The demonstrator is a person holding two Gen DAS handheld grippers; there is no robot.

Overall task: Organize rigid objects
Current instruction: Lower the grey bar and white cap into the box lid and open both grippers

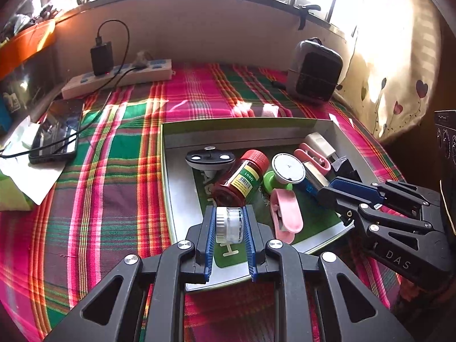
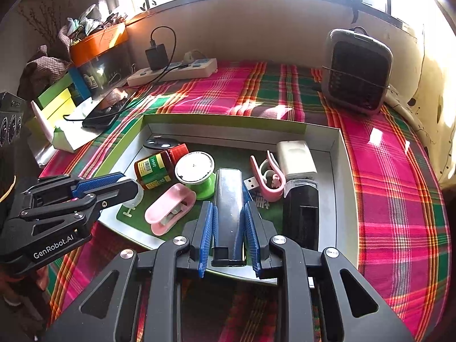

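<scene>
Between the blue pads of the left claw [image 1: 229,225] a small clear jar [image 1: 228,224] with a white lid is pinched, held over the near edge of a shallow box [image 1: 245,132]. By the right claw [image 2: 228,225] a long dark bar [image 2: 228,211] is gripped above the same box, which is set on a plaid cloth [image 1: 119,176]. A red-capped bottle [image 1: 242,178] and a pink clip [image 1: 285,213] are seen lying inside.

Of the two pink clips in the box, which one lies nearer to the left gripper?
The closed, oval pink clip, just right of the left gripper at the box's near edge. The other pink clip is open and lies farther back, beside the white adapter.
</scene>
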